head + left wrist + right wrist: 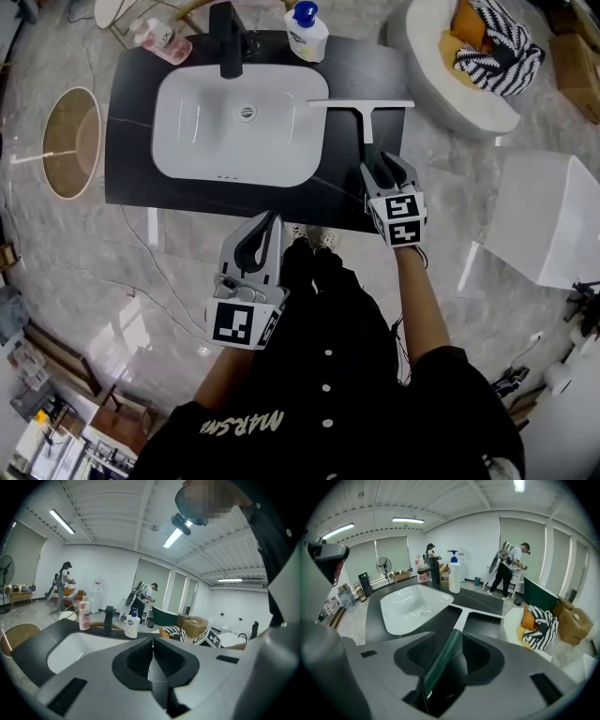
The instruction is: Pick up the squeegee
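Observation:
The squeegee (pixel 367 117) lies on the black countertop (pixel 131 141) to the right of the white sink, its white blade across the far end and its dark green handle running toward me. My right gripper (pixel 382 163) is down at the handle's near end. In the right gripper view the handle (pixel 443 660) runs between the jaws of the right gripper (pixel 457 635), which stand open with gaps on both sides. My left gripper (pixel 270 221) hangs in front of the counter's near edge, over the floor. Its jaws are shut together and empty (pixel 153 641).
A white basin (pixel 178 150) fills the counter's middle, with a black faucet (pixel 228 42) behind it. A white pump bottle (pixel 307 33) and a pink bottle (pixel 161 39) stand at the back edge. A round white seat (pixel 431 89), a white box (pixel 553 220) and a round wooden table (pixel 73 141) stand around the counter.

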A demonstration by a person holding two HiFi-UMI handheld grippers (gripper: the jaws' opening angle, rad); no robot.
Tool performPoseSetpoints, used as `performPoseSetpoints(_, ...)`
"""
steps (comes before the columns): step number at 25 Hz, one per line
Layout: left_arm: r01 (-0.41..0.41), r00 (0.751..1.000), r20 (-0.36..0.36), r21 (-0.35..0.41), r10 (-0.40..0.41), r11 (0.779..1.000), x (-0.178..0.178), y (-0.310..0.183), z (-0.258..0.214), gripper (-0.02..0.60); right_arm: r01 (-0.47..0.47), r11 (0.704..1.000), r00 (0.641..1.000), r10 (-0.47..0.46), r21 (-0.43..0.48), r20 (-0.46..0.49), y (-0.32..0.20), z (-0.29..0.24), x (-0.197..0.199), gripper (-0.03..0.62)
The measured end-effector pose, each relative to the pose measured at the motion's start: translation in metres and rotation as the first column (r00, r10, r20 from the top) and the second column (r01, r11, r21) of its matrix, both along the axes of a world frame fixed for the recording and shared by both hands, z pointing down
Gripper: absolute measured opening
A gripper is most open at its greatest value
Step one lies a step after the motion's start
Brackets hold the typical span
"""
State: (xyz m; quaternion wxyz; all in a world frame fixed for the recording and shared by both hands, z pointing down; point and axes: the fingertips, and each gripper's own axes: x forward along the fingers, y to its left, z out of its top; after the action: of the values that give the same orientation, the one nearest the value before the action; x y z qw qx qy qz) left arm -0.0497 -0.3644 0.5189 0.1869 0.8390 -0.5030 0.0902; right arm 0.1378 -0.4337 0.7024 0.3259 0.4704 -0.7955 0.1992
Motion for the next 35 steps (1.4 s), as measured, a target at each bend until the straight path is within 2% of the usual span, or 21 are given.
performPoseSetpoints(4, 0.009, 1.000, 0.008, -0.047, -0.009, 0.999, -0.005, 0.000, 0.021, 0.018, 0.002, 0.997, 0.999, -0.006, -0.076, -0.053, 0.003, 0.029, -0.003, 0.190)
performPoseSetpoints(10, 0.024, 1.000, 0.008, -0.091, -0.023, 0.996, -0.007, 0.000, 0.040, 0.018, -0.038, 0.995, 0.995, 0.029, -0.094, -0.096, -0.004, 0.045, -0.005, 0.190)
performPoseSetpoints(14, 0.030, 1.000, 0.008, -0.112, -0.030, 0.993, -0.007, 0.000, 0.050, 0.018, -0.053, 0.993, 0.996, 0.045, -0.110, -0.075, -0.005, 0.050, -0.009, 0.158)
performPoseSetpoints(19, 0.032, 0.999, 0.006, -0.123, -0.032, 0.992, -0.006, 0.000, 0.056, 0.018, -0.096, 0.991, 0.995, 0.097, -0.094, 0.003, -0.007, 0.051, -0.005, 0.138)
performPoseSetpoints(22, 0.036, 0.999, 0.009, -0.122, -0.035, 0.992, -0.006, 0.003, 0.055, 0.018, -0.102, 0.989, 0.995, 0.103, -0.110, 0.000, -0.007, 0.051, 0.001, 0.126)
performPoseSetpoints(25, 0.038, 0.999, 0.012, -0.117, -0.037, 0.992, -0.006, 0.005, 0.053, 0.018, -0.092, 0.990, 0.995, 0.087, -0.109, -0.053, -0.008, 0.050, 0.010, 0.112)
performPoseSetpoints(29, 0.033, 0.999, 0.010, -0.096, -0.033, 0.995, -0.004, 0.005, 0.045, 0.018, -0.067, 0.996, 0.991, 0.060, -0.058, -0.122, -0.011, 0.036, 0.021, 0.094)
performPoseSetpoints(35, 0.016, 1.000, 0.003, -0.042, -0.016, 0.999, 0.004, 0.001, 0.022, 0.018, 0.068, 0.997, 0.953, -0.053, 0.039, -0.298, -0.012, 0.000, 0.021, 0.089)
